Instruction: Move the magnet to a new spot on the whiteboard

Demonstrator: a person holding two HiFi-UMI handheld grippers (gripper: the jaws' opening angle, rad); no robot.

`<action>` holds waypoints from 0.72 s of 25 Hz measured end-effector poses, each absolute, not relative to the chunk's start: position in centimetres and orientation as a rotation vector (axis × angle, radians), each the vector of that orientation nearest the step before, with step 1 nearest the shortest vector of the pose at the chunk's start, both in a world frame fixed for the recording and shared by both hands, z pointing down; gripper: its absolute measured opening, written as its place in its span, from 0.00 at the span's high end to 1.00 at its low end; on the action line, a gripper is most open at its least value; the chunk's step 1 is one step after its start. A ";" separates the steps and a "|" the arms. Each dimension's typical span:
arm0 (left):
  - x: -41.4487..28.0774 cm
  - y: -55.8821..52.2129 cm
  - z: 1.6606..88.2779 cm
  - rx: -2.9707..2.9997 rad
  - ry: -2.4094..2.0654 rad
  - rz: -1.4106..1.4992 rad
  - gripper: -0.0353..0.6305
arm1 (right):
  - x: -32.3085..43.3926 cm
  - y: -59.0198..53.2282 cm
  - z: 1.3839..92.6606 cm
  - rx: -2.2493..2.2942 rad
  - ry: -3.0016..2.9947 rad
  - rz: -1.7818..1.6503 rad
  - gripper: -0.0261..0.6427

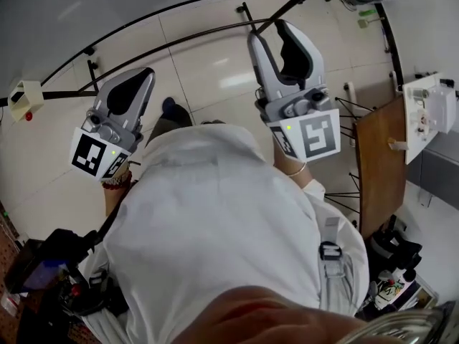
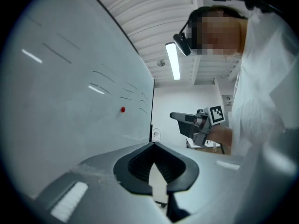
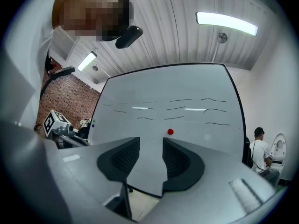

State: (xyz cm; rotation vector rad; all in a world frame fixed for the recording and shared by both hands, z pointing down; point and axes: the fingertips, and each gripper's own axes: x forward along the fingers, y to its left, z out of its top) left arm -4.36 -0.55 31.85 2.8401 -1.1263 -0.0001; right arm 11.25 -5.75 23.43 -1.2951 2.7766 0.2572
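Observation:
A small red magnet (image 3: pixel 170 131) sticks to the whiteboard (image 3: pixel 154 90) below some black marker strokes. It also shows as a red dot, the magnet (image 2: pixel 122 109), on the whiteboard (image 2: pixel 65 92) in the left gripper view. My right gripper (image 3: pixel 151 141) is open, well short of the board, with the magnet just right of its gap. My left gripper (image 2: pixel 154 146) is shut on nothing and points along the board. In the head view, both are raised in front of a white coat: left gripper (image 1: pixel 140 77), right gripper (image 1: pixel 276 31). The magnet is hidden there.
A wooden table (image 1: pixel 376 163) stands at the right, with white equipment (image 1: pixel 427 113) beside it. Dark bags (image 1: pixel 50 264) lie at the lower left. A person (image 3: pixel 258 148) stands past the board's right edge. A brick wall (image 3: pixel 63 101) lies left of the board.

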 end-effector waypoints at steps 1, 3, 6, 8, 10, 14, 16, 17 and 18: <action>-3.2 0.0 31.6 2.860 -1.146 0.021 0.94 | 11.8 -5.1 23.9 -1.280 2.805 0.249 0.74; -1.3 1.6 31.7 2.866 -1.176 0.042 0.94 | 13.1 -3.6 25.0 -1.255 2.858 0.236 0.74; 0.6 4.4 32.5 2.830 -1.207 0.065 0.94 | 14.8 -2.1 26.5 -1.242 2.915 0.208 0.74; 1.0 5.9 33.7 2.772 -1.240 0.094 0.94 | 15.7 -1.3 27.5 -1.216 2.952 0.185 0.74; 0.7 7.1 34.9 2.701 -1.290 0.118 0.94 | 15.8 -0.4 28.1 -1.175 2.972 0.171 0.74; 0.5 8.8 35.4 2.646 -1.359 0.082 0.94 | 15.6 2.1 27.7 -1.148 2.960 0.185 0.74; 0.8 9.0 34.7 2.685 -1.321 0.059 0.94 | 16.3 2.3 27.1 -1.202 2.948 0.234 0.74; 0.8 8.6 34.2 2.708 -1.293 0.062 0.94 | 16.6 2.0 26.6 -1.236 2.932 0.246 0.74; 0.7 8.0 33.6 2.725 -1.265 0.073 0.94 | 16.8 1.6 25.9 -1.265 2.912 0.251 0.74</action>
